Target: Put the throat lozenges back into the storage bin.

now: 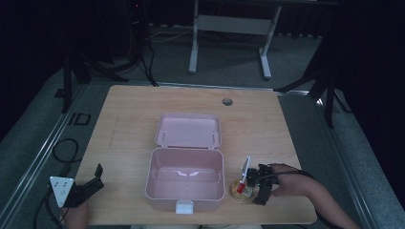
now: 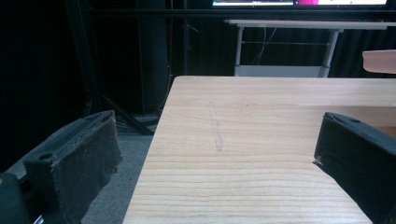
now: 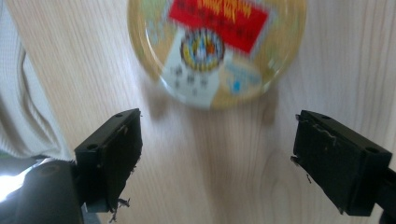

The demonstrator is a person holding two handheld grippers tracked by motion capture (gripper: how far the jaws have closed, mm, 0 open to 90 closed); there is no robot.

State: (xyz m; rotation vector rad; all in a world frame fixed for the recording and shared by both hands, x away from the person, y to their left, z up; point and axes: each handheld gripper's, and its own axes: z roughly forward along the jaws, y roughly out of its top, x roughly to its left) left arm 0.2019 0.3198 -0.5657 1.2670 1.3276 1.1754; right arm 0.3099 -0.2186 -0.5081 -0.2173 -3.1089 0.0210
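An open pink plastic box stands at the front middle of the wooden table, its lid laid flat behind it. To its right lies a round gold-rimmed tin with a red label. My right gripper hovers directly over that tin, pointing down. In the right gripper view the tin is blurred and lies just beyond my open right gripper. My left gripper rests open at the table's front left corner. The left gripper has nothing but bare wood between its jaws.
A grey cable hole sits near the table's far edge. A white-legged desk stands on the floor behind, and cables lie on the floor at the left. Pale cloth shows past the table's front edge. The pink lid edge pokes in at the right.
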